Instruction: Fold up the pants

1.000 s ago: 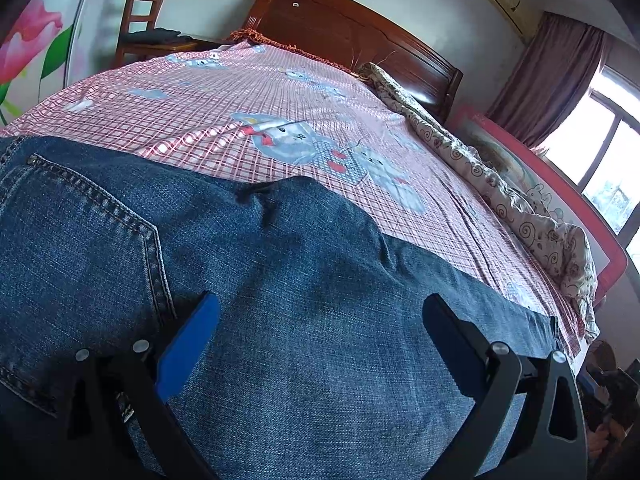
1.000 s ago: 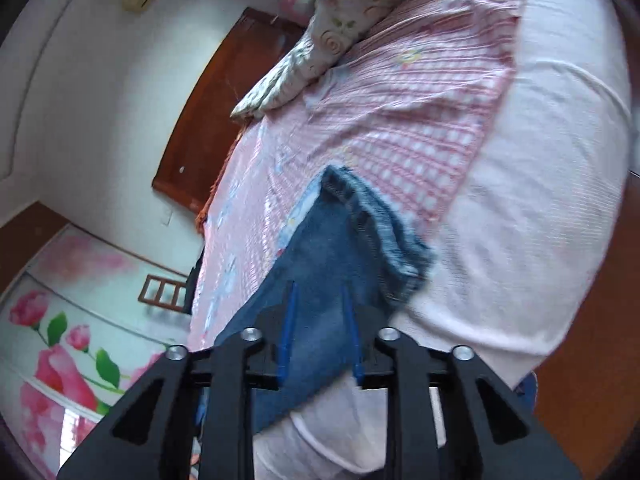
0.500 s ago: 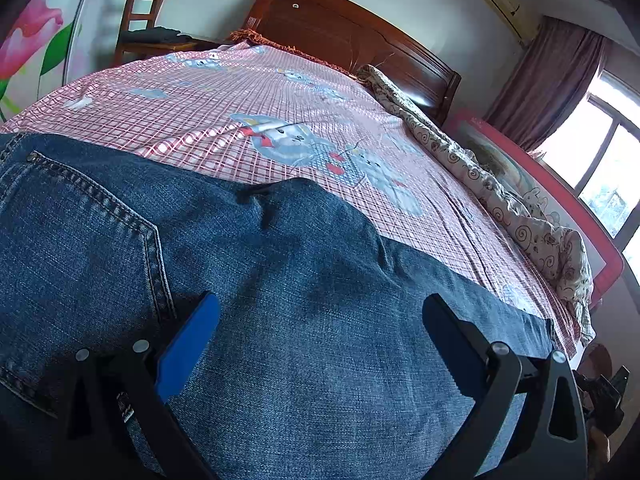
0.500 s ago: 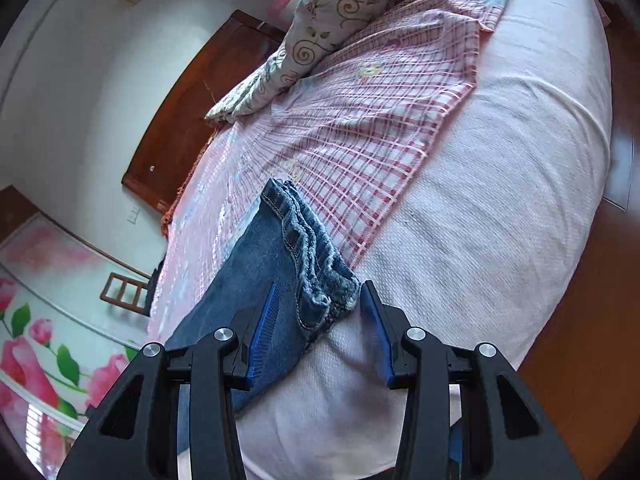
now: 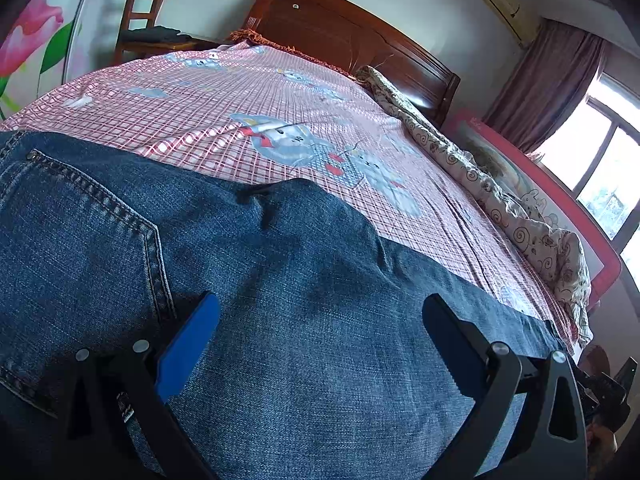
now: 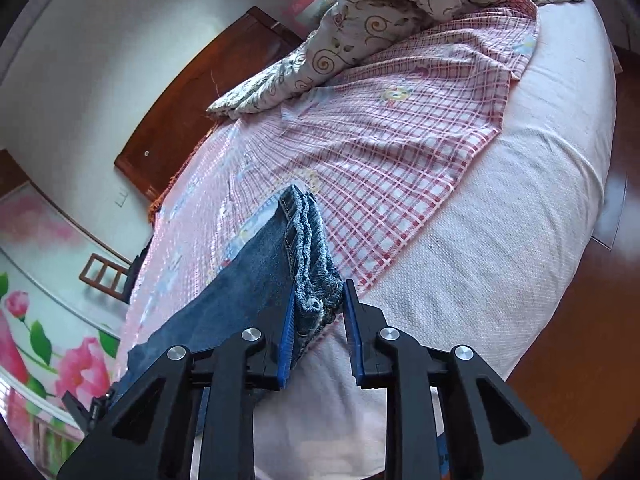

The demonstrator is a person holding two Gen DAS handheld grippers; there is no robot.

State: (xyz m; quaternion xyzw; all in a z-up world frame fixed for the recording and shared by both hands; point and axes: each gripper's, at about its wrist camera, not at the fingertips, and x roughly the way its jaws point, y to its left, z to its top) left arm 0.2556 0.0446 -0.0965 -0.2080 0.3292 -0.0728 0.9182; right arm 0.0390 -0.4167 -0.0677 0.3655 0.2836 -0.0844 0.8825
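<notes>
Jeans (image 5: 280, 320) lie flat across the near side of the bed, on the pink check sheet (image 5: 224, 120), back pocket at your left.

Your left gripper (image 5: 320, 312) sits low over the seat of the jeans, jaws wide apart, nothing between them but the denim lying below.

Your right gripper (image 6: 318, 304) is at the leg ends, near the bed's foot edge. The stacked hems (image 6: 308, 256) stand bunched between its jaws, which are closing. The left pad lies against the denim; a slim gap shows at the right pad.

Quilt (image 6: 360, 32) heaped along the far side. Headboard (image 5: 340, 36) beyond. Chair (image 5: 140, 12) in the corner.
</notes>
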